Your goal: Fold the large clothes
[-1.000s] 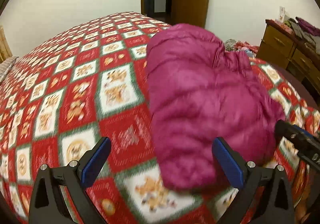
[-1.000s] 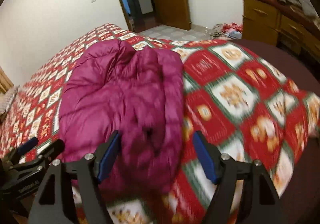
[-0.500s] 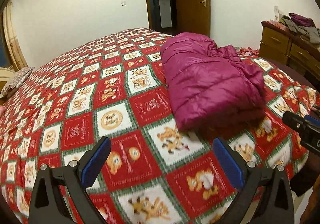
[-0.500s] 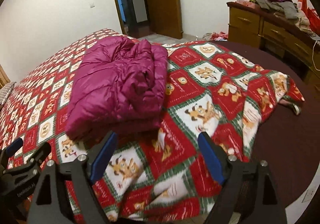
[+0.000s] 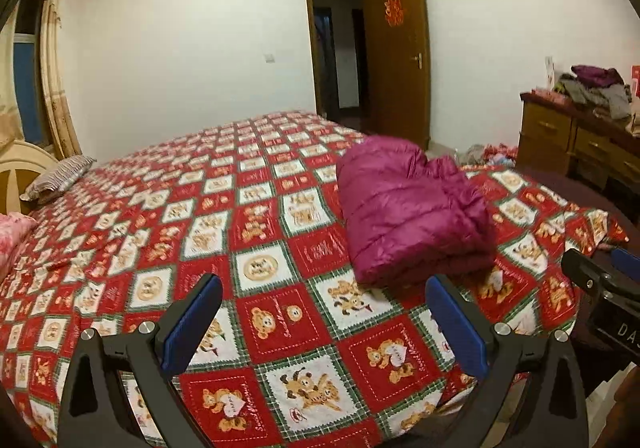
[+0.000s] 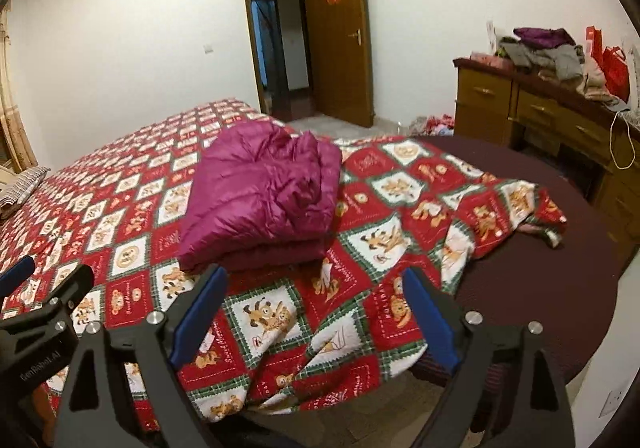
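A magenta puffer jacket lies folded into a thick bundle on the red teddy-bear quilt. My left gripper hangs open in front of the jacket's near edge and a little to its left, touching nothing. My right gripper hovers over the rumpled quilt, just short of the jacket's near right corner; its jaws are opening with nothing between them. Each gripper shows at the edge of the other's view: the right gripper at right, the left gripper at left.
The quilt's corner lies bunched on the dark brown mattress cover. A wooden dresser piled with clothes stands at the right. An open door is behind the bed. Pillows lie at the far left.
Both grippers have drawn back and risen away from the jacket, which now sits farther off and whole in both views. The right jaws stand wider than before.
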The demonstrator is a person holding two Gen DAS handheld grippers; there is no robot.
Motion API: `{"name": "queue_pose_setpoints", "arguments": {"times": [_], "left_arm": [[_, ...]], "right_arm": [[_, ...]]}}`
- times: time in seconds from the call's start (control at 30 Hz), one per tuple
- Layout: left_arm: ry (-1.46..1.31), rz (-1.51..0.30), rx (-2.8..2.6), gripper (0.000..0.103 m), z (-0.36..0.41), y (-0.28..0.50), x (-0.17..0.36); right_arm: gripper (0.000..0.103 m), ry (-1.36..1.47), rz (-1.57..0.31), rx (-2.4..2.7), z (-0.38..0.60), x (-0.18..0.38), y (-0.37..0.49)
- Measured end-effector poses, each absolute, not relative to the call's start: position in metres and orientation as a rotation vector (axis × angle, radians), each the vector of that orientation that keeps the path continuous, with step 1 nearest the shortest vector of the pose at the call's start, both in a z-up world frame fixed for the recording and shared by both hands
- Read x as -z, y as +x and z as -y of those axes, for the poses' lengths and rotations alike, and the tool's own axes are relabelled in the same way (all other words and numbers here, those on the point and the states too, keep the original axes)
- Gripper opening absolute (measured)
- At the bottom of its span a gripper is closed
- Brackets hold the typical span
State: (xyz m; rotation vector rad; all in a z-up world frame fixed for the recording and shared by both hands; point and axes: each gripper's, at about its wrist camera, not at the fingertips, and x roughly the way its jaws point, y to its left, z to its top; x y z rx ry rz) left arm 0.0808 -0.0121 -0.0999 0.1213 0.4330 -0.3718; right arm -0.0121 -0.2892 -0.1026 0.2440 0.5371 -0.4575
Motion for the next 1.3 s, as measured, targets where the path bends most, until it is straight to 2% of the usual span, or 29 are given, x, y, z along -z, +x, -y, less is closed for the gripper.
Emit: {"name": "queue_pose_setpoints", "arguments": {"times": [0.23,0.37,0.6,0.87,1.3], "left_arm": [[0.102,-0.298,0.363,0.102,0.001,0.042,0.069],[0.086,-0.252,0.369,0.102,-0.005,0.027,0.053],[0.053,-0.199,0.369,0.102,-0.016,0.001,0.027],[0.022,-0.184,0.366,0.102,-0.026,-0.011,0.016],[0.034,-0.144,0.366,0.102,-0.03,-0.029,0.005]], "right_arm": [[0.092,0.265,-0.427,0.448,0.286,0.072,-0.038],[0.099,0.238,-0.355,0.434,0.276,0.05,-0.052],[0.103,0.202,-0.251,0.423,0.26,0.02,-0.073],[0.103,0.197,-0.178,0.41,0.251,0.006,-0.087],[0.103,0.194,-0.165,0.41,0.25,0.004,-0.09]]}}
